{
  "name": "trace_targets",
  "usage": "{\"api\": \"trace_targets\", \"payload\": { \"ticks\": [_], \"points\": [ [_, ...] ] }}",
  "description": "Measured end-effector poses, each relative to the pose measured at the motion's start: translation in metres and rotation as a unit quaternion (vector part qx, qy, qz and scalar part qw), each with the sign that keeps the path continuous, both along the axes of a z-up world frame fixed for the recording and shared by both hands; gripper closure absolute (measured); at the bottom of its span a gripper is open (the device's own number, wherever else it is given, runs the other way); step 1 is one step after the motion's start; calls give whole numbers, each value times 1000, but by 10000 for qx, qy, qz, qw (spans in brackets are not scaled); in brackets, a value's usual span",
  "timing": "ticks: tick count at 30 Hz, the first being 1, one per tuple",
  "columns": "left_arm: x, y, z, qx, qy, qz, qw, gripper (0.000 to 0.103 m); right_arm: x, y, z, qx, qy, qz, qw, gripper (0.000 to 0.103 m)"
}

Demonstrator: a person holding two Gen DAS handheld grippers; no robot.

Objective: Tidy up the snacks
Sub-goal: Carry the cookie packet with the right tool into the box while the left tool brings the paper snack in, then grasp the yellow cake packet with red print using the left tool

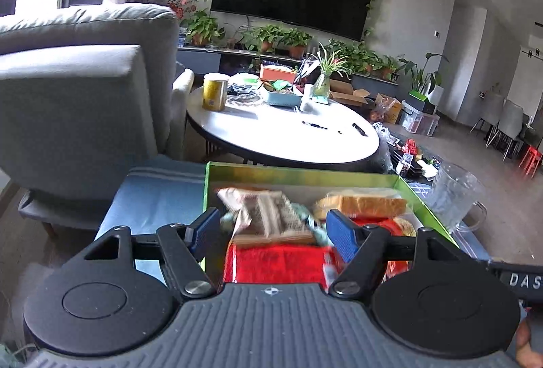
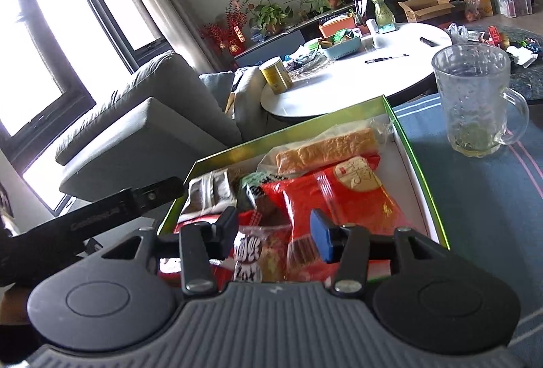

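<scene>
Box: shallow green-walled cardboard box sits on a blue striped cloth, already packed with snacks
Snacks: plastic-wrapped loaf of sliced bread at the far end, big red printed packet in front of it, brown-and-silver foil pouch on the left side, small clear-wrapped printed snack nearest the camera
Left gripper: over the near edge of the box, blue-padded jaws about half open, a brown patterned packet blurred between them with gaps either side; pads don't look to be pressing, so my call is it's loose
Right gripper: hovering low over the near snacks, jaws wide apart and holding nothing
Step in hand: looks like dropping a packet into the box on the left side, late in the packing
Next move: ease the left jaws up and clear without dragging the packet, then nudge the pile flat so nothing rides over the wall
Watch out: clear glass handled mug stands just beside the box on the right
</scene>
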State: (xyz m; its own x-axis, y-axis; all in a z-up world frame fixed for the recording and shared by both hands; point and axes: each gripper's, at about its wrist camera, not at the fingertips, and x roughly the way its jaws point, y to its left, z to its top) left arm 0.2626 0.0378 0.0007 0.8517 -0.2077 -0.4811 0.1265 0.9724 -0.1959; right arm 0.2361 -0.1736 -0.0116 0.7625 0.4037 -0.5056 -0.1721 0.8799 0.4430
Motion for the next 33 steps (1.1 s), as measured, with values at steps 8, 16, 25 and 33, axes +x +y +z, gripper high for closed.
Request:
{"api": "trace_targets", "payload": {
  "ticks": [8, 16, 25, 33],
  "points": [
    [-53, 17, -2, -28, 67, 150, 9999, 36, -31, 1, 8, -113, -66, 72, 9999, 31],
    [-99, 29, -12, -122, 220, 218, 9994, 35, -62, -3, 11, -115, -74, 48, 9999, 31],
    [-123, 37, -39, -22, 682, 390, 9969, 34, -89, 0, 10, -53, -48, 97, 9999, 31],
    [-106, 25, -61, 75, 1032, 363, 9940, 34, -95, 8, 4, -126, 23, 219, 9997, 31]
  ]
}}
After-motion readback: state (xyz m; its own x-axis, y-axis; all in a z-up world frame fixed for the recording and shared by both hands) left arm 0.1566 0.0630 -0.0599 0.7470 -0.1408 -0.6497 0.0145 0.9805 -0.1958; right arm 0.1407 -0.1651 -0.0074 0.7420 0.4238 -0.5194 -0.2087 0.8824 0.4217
